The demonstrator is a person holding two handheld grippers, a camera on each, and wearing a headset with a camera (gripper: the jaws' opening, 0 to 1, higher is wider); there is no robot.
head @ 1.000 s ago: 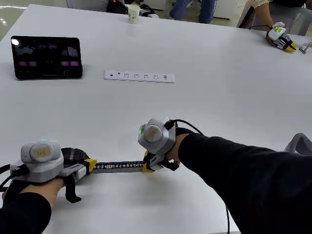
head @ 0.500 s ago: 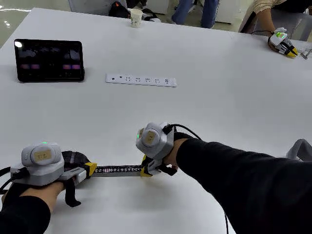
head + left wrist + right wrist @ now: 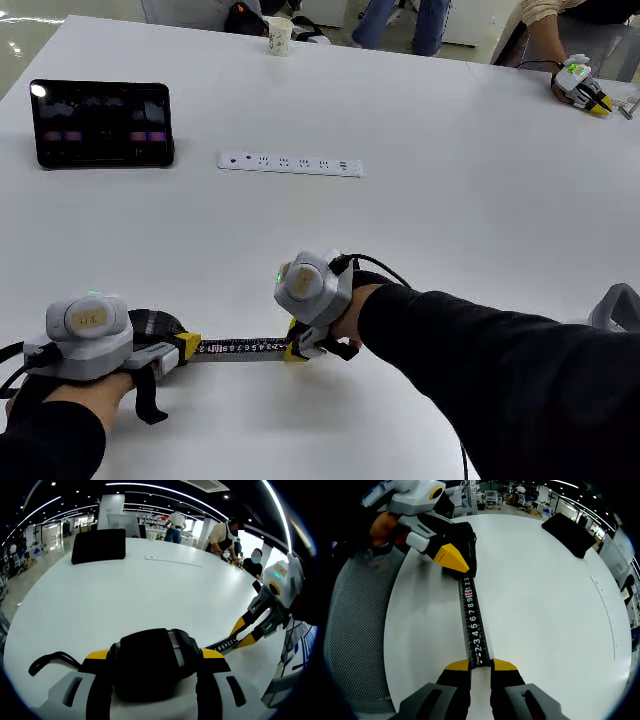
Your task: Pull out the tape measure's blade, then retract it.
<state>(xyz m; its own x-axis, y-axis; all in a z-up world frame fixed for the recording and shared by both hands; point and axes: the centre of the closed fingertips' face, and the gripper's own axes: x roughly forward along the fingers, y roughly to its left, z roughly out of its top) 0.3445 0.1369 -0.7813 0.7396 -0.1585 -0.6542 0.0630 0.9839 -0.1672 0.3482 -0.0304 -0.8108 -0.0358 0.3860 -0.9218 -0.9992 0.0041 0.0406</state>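
A black tape measure case (image 3: 150, 662) sits clamped between the yellow-tipped jaws of my left gripper (image 3: 185, 345), low on the white table at the near left. Its case also shows as a dark block (image 3: 462, 547) in the right gripper view. A short length of black blade with white numbers (image 3: 474, 630) runs flat along the table from the case to my right gripper (image 3: 481, 666), which is shut on the blade's end. In the head view the blade (image 3: 240, 346) spans the gap between the two grippers, and the right gripper (image 3: 292, 351) sits just right of it.
A dark tablet (image 3: 100, 123) stands at the far left and a white power strip (image 3: 290, 163) lies mid-table. A paper cup (image 3: 279, 36) is at the far edge. Another person's gripper (image 3: 583, 85) rests at the far right corner. A black strap (image 3: 145, 398) trails from the case.
My right gripper has moved left toward the case, and the exposed stretch of blade between the grippers has grown shorter. The left gripper holds its place.
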